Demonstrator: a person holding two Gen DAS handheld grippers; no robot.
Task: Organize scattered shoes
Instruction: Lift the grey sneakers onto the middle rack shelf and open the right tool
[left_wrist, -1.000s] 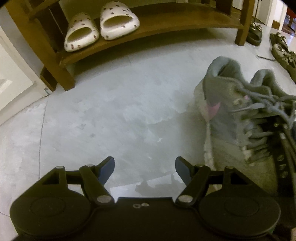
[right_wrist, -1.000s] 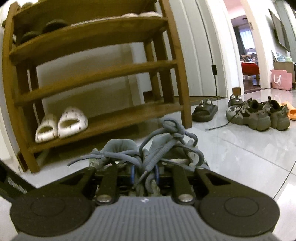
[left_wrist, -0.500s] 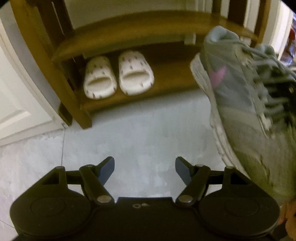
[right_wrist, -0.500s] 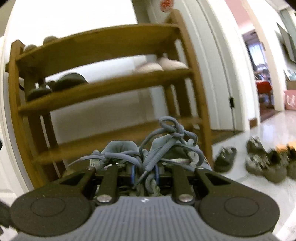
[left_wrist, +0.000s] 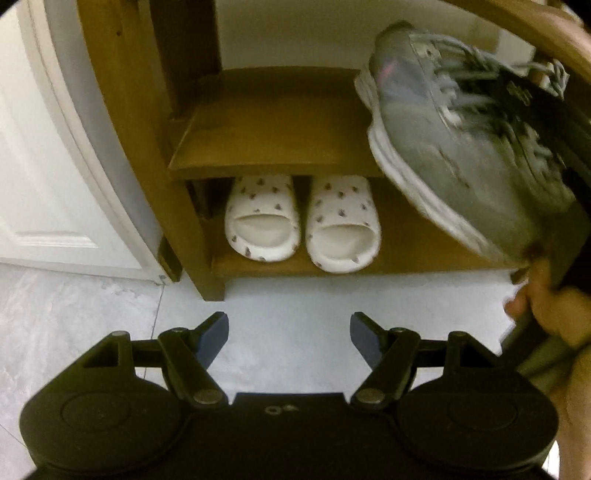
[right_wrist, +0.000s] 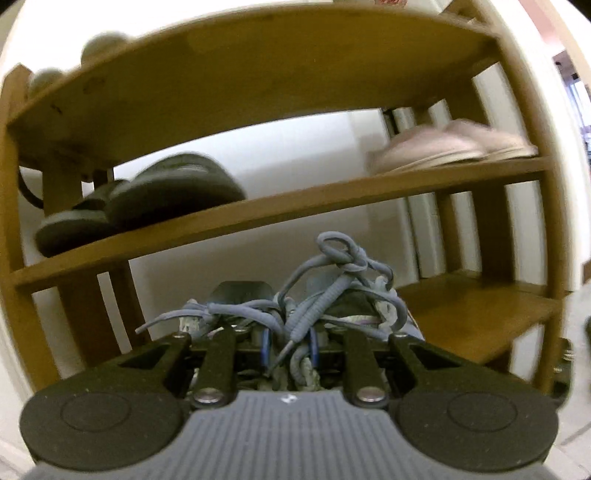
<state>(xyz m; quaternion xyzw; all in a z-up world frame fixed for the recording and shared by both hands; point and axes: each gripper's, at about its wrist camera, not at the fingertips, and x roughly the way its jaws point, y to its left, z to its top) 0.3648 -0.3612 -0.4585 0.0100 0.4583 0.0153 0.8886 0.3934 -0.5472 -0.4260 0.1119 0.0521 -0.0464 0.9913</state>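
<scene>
Left tongs (left_wrist: 288, 332) spread and empty above the floor (left_wrist: 110, 321), idle. Right tongs (right_wrist: 288, 341) pinching the laces and tongue of the grey sneakers (left_wrist: 454, 140), carried clear of the floor in front of the shoe rack (left_wrist: 122, 110). Step in hand judged as transport to a shelf. White slippers (left_wrist: 301, 218) fill the bottom shelf's left. Next move calls for levelling the soles over the bare middle shelf (left_wrist: 273, 122), then release.

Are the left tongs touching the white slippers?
Apart. Left wrist view: left tongs open over bare floor, white slippers sit on the rack's bottom shelf beyond.
</scene>
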